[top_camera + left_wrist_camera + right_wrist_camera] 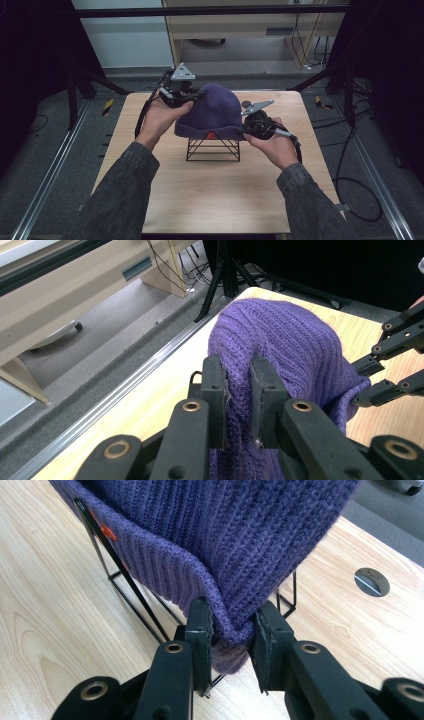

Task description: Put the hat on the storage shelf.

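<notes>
Both forearms reach forward over the wooden surface [215, 190], hands level at either side of a purple knit hat [212, 111] draped on a black wire stand [213, 149] at mid-surface. The left tool [189, 95] is clenched on a fold of knit high on the hat's crown; the right tool [246, 127] pinches the folded brim (an orange tag [211, 134] shows there). A round grommet [371, 581] sits just beyond

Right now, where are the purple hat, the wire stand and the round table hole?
purple hat [215, 107], high view, its crown.
wire stand [213, 149], high view, its front frame.
table hole [371, 581], right gripper view, its cover.
</notes>
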Action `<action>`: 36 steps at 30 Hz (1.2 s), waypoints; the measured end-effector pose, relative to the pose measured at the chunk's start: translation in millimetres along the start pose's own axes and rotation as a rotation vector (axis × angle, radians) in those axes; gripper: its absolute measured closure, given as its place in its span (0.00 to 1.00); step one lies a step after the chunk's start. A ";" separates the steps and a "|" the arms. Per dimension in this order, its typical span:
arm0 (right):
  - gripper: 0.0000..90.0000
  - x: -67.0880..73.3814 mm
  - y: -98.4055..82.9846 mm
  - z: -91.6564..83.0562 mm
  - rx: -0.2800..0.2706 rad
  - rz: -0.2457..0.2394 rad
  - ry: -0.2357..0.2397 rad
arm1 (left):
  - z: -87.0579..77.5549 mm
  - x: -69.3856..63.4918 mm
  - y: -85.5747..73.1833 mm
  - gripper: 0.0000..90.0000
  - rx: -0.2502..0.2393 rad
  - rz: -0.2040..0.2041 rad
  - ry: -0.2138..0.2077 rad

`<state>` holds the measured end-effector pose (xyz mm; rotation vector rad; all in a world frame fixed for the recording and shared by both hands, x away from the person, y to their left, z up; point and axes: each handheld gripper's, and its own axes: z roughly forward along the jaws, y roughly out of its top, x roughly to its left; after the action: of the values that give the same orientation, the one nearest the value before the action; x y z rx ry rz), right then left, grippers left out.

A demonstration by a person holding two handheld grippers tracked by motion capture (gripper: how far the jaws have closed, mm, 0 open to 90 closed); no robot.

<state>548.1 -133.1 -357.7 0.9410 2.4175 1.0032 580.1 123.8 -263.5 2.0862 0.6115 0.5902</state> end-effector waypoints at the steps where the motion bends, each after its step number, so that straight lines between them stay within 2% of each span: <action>1: 0.80 0.2 -0.7 0.8 0.000 0.003 0.001 | 0.3 -0.2 -0.2 0.87 0.003 0.005 0.001; 9: 0.80 0.7 -3.1 3.8 0.023 -0.006 -0.008 | 3.7 -1.9 -3.7 0.87 0.002 0.000 -0.006; 29: 0.79 5.0 -19.5 19.7 0.058 0.006 0.000 | 15.9 -4.0 -30.8 0.87 0.031 -0.023 -0.021; 36: 0.79 7.3 -26.0 24.5 0.071 0.008 -0.006 | 19.7 -12.3 -40.0 0.87 0.030 -0.034 -0.027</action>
<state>544.7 -129.7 -393.9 0.9774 2.4610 0.9215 574.3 124.9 -309.4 2.1043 0.6428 0.5360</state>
